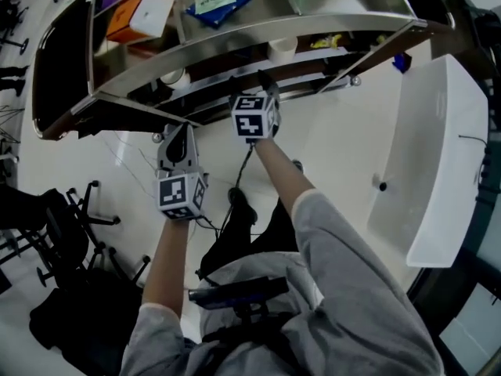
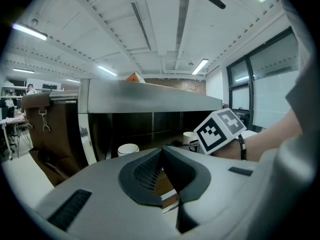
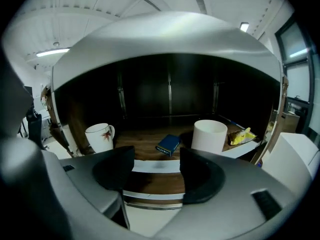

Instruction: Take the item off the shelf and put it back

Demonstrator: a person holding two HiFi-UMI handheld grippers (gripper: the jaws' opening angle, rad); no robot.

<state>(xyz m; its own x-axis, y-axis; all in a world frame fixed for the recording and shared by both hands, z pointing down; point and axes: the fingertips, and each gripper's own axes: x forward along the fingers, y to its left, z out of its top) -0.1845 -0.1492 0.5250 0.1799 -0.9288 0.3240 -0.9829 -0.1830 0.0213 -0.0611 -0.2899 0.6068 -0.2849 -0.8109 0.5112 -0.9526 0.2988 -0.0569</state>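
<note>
Nothing is held, so the job looks either not begun or all done. The right gripper (image 3: pixel 156 160) has its jaws spread and empty. The left gripper (image 2: pixel 162 154) has its jaws pressed together. The small dark blue box (image 3: pixel 168 144), likely the item, lies mid-frame on the brown wooden shelf (image 3: pixel 135 136). A white mug with a red flower (image 3: pixel 100 136) stands to its left and a plain white cup (image 3: pixel 209 135) to its right. Nothing blocks the box.

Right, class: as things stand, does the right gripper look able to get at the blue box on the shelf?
Probably yes. The right gripper is open and faces the blue box, with bare shelf between; the mug and white cup stand to either side.
</note>
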